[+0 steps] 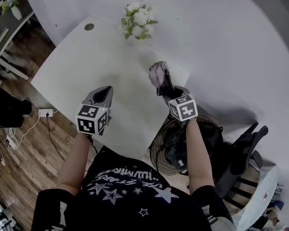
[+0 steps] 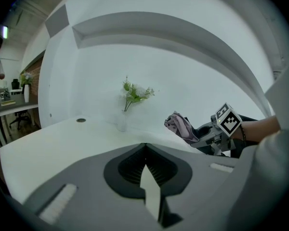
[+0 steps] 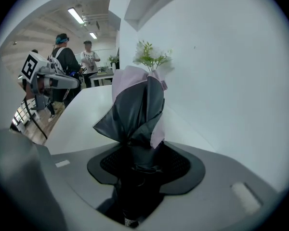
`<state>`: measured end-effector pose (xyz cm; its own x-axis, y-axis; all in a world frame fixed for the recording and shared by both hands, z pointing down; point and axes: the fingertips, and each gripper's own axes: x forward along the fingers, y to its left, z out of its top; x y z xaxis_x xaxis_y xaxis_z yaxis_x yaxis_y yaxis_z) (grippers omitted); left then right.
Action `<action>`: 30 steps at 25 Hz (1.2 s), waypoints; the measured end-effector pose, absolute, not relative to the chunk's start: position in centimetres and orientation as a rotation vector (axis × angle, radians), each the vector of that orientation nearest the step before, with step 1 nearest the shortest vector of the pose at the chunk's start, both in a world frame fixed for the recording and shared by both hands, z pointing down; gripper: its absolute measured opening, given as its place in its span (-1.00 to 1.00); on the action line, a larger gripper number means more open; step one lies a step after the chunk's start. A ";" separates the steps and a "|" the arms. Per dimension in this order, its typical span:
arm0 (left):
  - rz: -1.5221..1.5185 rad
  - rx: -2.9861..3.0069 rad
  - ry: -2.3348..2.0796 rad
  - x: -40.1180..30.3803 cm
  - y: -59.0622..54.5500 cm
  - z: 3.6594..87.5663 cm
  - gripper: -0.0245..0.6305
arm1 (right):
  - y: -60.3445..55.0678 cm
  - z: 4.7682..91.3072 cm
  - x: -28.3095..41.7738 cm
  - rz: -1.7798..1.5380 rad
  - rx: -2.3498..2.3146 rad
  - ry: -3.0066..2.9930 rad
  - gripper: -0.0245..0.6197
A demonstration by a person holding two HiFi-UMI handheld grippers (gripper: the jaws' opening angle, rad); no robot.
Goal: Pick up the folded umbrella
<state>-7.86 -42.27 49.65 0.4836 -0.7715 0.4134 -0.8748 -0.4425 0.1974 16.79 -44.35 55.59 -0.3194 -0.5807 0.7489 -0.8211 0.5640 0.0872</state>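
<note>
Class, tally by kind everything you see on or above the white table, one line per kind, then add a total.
grippers: 2 (left gripper, right gripper)
umbrella: 1
flowers: 1
total: 4

Plain white table point(image 1: 77, 71) pushed up against a white wall, with a little vase of white flowers point(image 1: 138, 22) near the far edge and a round cable grommet point(image 1: 89, 27) off toward the corner. Wood floor point(image 1: 24, 167) has a white power strip point(image 1: 45, 112) lying on it. There's a wire-cage fan point(image 1: 161, 150) and a black office chair point(image 1: 243, 150) beside the table, and two people point(image 3: 89, 59) standing way in the back.
</note>
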 end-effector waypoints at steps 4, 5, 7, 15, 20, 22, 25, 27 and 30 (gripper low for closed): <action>0.353 2.359 -1.398 -7.7 -40.5 48.7 -0.92 | -42.5 53.7 16.4 0.438 1.184 -2.112 -0.21; 0.347 2.363 -1.404 -7.7 -40.0 48.5 -0.92 | -42.1 53.2 16.3 0.444 1.199 -2.132 -0.21; 0.336 2.370 -1.417 -7.5 -39.0 47.9 -0.92 | -41.2 52.1 16.0 0.453 1.224 -2.174 -0.21; 0.310 2.387 -1.463 -6.5 -34.0 46.5 -0.92 | -36.5 49.1 15.5 0.468 1.263 -2.291 -0.20; 0.291 2.390 -1.491 -6.2 -30.6 45.9 -0.92 | -33.1 47.8 15.5 0.478 1.276 -2.343 -0.20; 0.286 2.388 -1.498 -6.0 -29.2 45.8 -0.92 | -31.8 47.4 15.7 0.474 1.279 -2.360 -0.20; 0.280 2.388 -1.506 -5.6 -26.8 45.6 -0.92 | -29.5 46.9 16.0 0.471 1.285 -2.379 -0.20; 0.269 2.392 -1.516 -5.5 -24.8 45.3 -0.92 | -27.5 46.4 16.1 0.463 1.288 -2.395 -0.20; 0.251 2.397 -1.533 -5.3 -21.8 44.9 -0.92 | -24.6 45.8 16.3 0.451 1.290 -2.419 -0.20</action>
